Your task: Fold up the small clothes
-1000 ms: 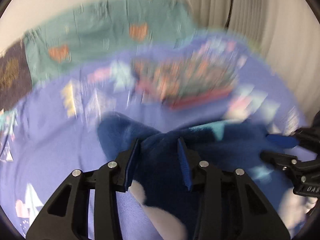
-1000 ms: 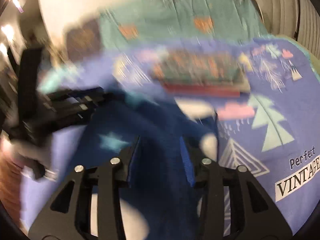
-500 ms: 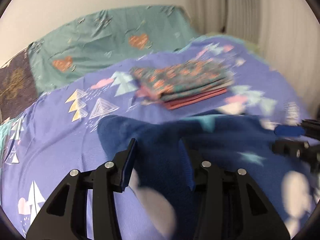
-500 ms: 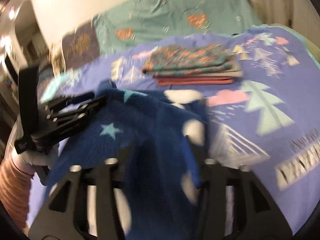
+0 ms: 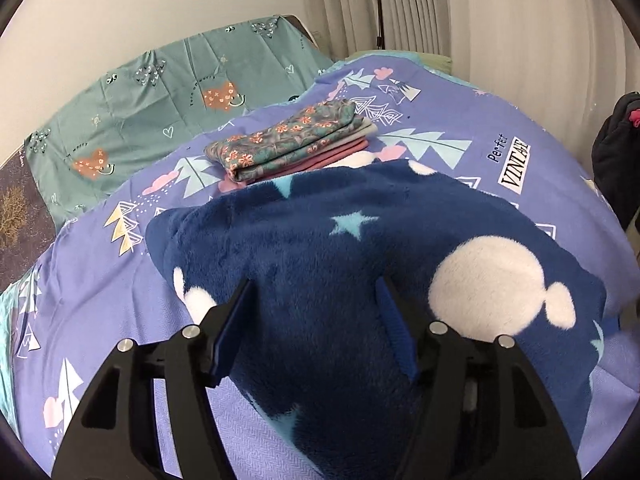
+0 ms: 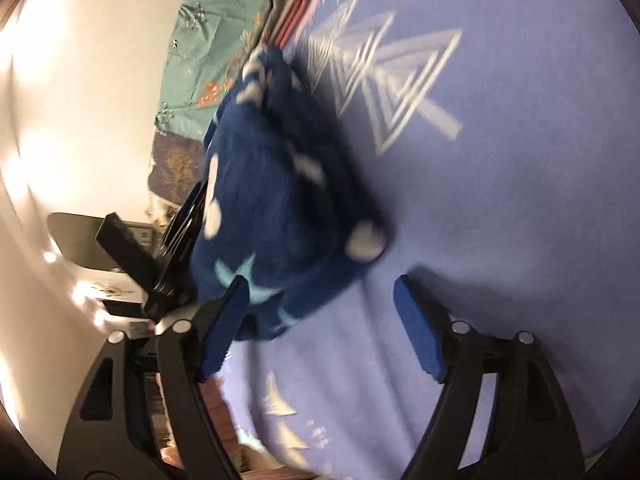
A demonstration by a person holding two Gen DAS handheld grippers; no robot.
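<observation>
In the left wrist view, the left hand-held gripper (image 5: 314, 312) had just been opening: a second earlier its blue pads sat narrow with the navy fleece garment (image 5: 360, 248) pinched between them, and now they stood apart at a middling width, the fleece still bunched up between them but apparently no longer clamped. The garment itself lay spread over the bed cover (image 5: 100, 292), star and white-blob pattern up, its far edge just touching the stack of folded clothes (image 5: 292, 144). Half a second before, the other gripper showed at the right edge of this view; here it was gone. I read that as a fold just laid down and let go.

In the right wrist view, blurred and rolled sharply to one side, the right hand-held gripper (image 6: 320, 320) had likewise just been opening and stood wide, with bare bed cover between its pads; the garment (image 6: 280, 200) brushed only the left pad. The left gripper's black frame (image 6: 160, 256) showed beyond the fleece.

The bed carried a lilac cover printed with trees and triangles, a teal sheet (image 5: 168, 92) with hearts at its head, a plain pale wall (image 5: 140, 4) behind and pleated curtains (image 5: 400, 4) to the right.
</observation>
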